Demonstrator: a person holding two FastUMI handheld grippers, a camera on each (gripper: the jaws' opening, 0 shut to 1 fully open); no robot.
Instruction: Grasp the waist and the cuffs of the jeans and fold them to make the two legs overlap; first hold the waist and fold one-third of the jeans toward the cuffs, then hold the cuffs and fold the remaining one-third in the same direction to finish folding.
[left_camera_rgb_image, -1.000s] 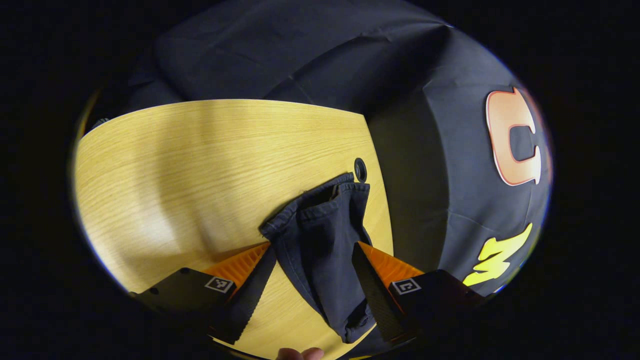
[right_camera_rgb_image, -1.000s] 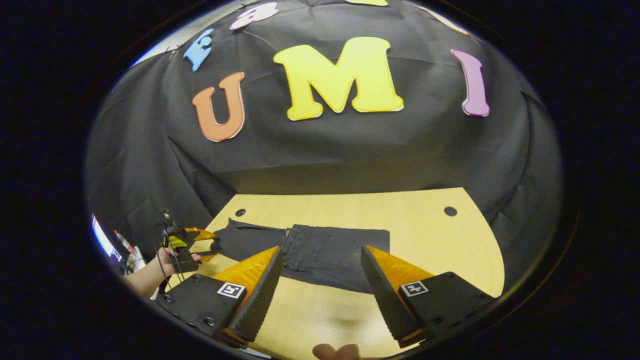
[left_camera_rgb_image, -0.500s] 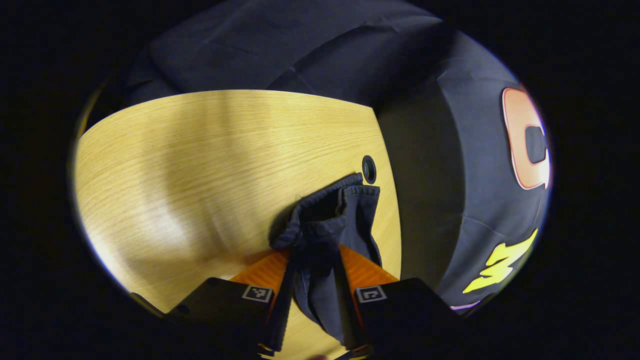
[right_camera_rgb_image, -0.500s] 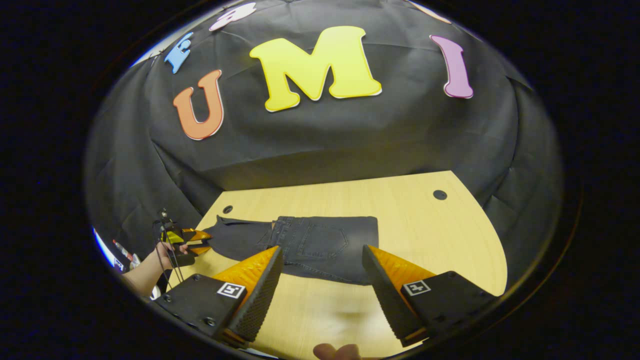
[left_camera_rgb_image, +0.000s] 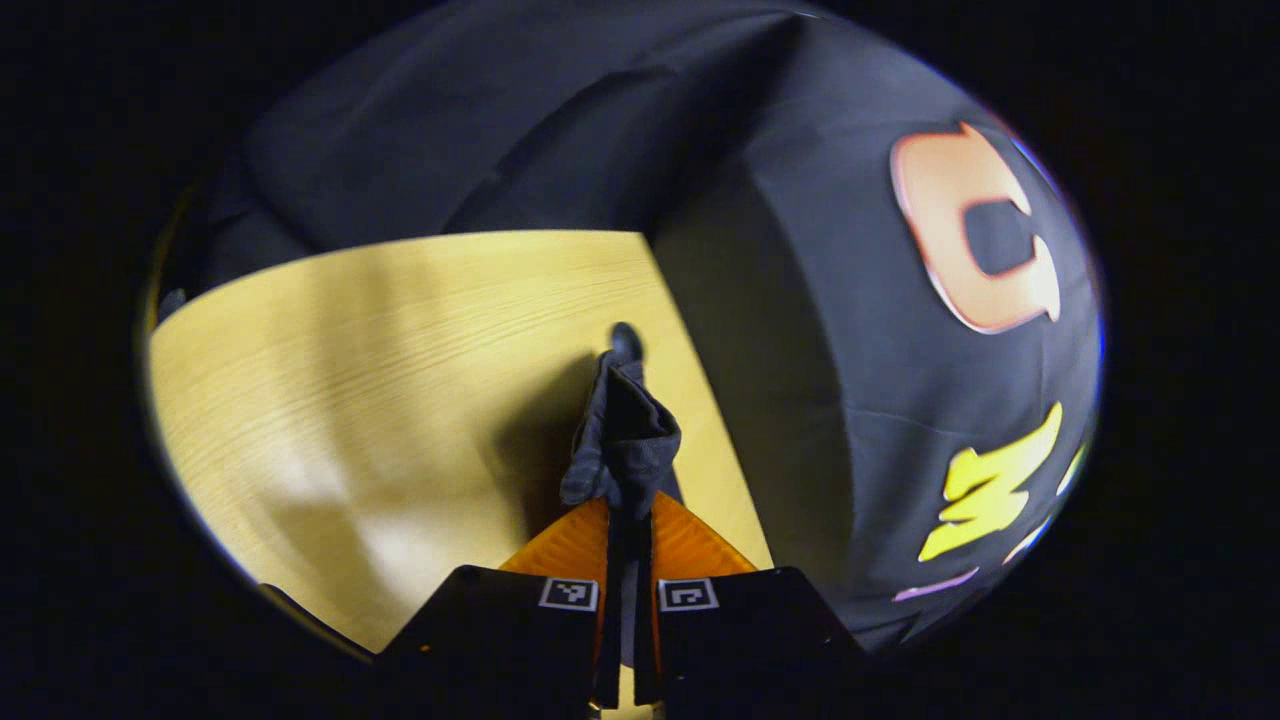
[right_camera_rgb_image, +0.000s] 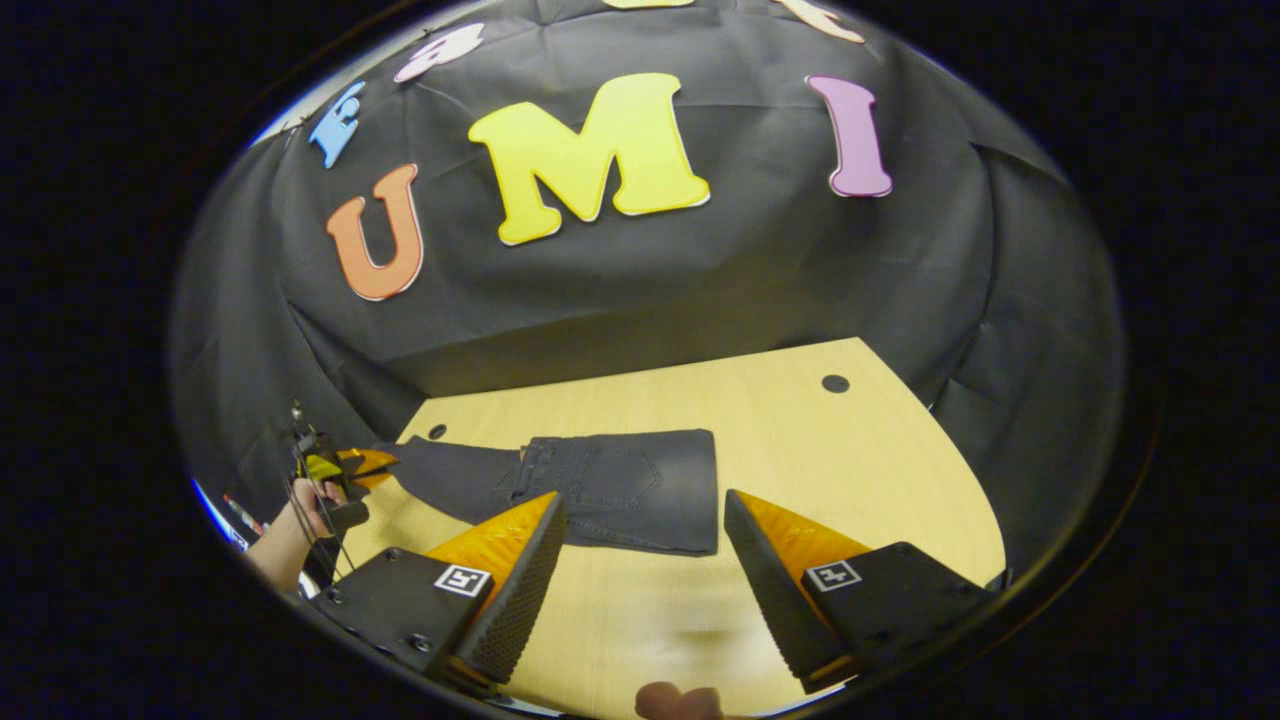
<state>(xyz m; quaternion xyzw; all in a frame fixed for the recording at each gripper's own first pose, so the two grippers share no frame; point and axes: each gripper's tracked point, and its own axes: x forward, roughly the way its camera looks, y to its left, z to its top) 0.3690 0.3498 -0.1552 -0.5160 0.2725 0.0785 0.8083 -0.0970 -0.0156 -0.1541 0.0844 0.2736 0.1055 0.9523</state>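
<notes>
In the left gripper view, the left gripper (left_camera_rgb_image: 628, 545) is seen at the bottom with its fingers drawn narrowly together, and a bunch of dark cloth, the cuff end of the jeans (left_camera_rgb_image: 622, 435), is pinched between them. The gathered cloth rises past the fingertips and is blurred, so its seams and hems cannot be made out, and the stretch held inside the fingers is hidden. Just beyond the bunch, a small dark hole (left_camera_rgb_image: 626, 340) in the table (left_camera_rgb_image: 350, 400) is partly covered by the cloth. The wooden table top is cut off by the near edge of the view, and the black cloth wall (left_camera_rgb_image: 800, 300) stands behind it. In the right gripper view, the right gripper (right_camera_rgb_image: 645, 555) is held wide apart above the bare table (right_camera_rgb_image: 860, 480), with nothing between its fingers. A fingertip (right_camera_rgb_image: 680, 702) of the holding hand is cut off at the bottom edge. Farther off, the jeans (right_camera_rgb_image: 610, 490) are laid flat across the table, their near left corner hidden behind the right gripper's left finger. At their far left end, the left gripper (right_camera_rgb_image: 365, 465) is seen closed on the cuffs, held by a hand (right_camera_rgb_image: 315, 500) whose forearm is cut off. Two small holes (right_camera_rgb_image: 835, 383) are seen near the far table edge.
</notes>
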